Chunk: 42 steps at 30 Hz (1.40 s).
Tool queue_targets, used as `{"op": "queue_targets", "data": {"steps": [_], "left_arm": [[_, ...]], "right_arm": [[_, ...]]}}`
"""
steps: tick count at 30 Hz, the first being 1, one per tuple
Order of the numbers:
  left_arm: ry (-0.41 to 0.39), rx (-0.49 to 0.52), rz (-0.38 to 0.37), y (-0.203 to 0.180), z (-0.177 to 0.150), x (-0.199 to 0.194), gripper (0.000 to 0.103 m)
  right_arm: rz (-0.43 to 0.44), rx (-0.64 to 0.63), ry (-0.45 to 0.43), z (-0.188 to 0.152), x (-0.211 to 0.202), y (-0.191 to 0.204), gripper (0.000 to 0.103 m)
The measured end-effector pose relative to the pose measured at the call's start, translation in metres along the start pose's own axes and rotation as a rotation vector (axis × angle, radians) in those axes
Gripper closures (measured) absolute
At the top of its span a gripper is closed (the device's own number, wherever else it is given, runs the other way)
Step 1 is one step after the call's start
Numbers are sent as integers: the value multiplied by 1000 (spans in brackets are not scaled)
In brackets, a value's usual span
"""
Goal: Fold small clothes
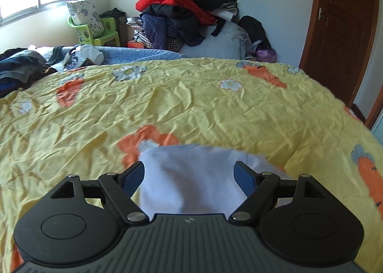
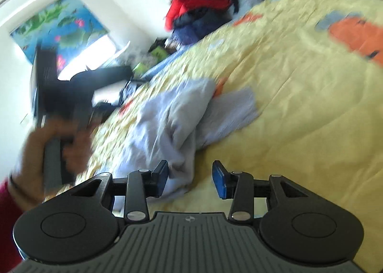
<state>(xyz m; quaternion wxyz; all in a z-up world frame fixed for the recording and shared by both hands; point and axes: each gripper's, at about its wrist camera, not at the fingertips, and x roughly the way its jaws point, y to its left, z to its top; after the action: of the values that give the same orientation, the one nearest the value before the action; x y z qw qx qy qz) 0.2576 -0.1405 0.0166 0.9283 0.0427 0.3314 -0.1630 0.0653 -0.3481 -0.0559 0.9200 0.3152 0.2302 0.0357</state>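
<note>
A small pale lavender garment point(image 2: 172, 117) lies crumpled on the yellow flowered bedspread point(image 2: 299, 96). In the left wrist view the same garment point(image 1: 191, 177) fills the gap between the fingers of my left gripper point(image 1: 190, 169), which is open above it. My right gripper point(image 2: 190, 173) is open, its left finger point(image 2: 160, 175) over the garment's near edge. The left gripper and the hand holding it point(image 2: 62, 129) show blurred at the left of the right wrist view.
A heap of jackets and clothes point(image 1: 186, 12) is piled beyond the bed's far edge. Dark clothes point(image 1: 21, 67) lie at the bed's far left beside a blue quilt point(image 1: 134, 54). A wooden door point(image 1: 340, 29) stands at the right.
</note>
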Motion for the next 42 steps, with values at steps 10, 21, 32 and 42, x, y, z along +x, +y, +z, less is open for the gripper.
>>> {"op": "queue_targets", "data": {"steps": [10,21,32,42], "left_arm": [[56,14,46,17,-59,-18,21],[32,66,85,6,-77,-21,18],[35,38,65,12,-81,-27,17],[61,-73,-60,37,-86,-34,16]], "right_arm": [[42,-225,34,25,45,43,59],[-12,-319,50,20,47,57,60],[-43,-229,52,16,34,40,45],[36,-106,155,8,24,12,35]]}}
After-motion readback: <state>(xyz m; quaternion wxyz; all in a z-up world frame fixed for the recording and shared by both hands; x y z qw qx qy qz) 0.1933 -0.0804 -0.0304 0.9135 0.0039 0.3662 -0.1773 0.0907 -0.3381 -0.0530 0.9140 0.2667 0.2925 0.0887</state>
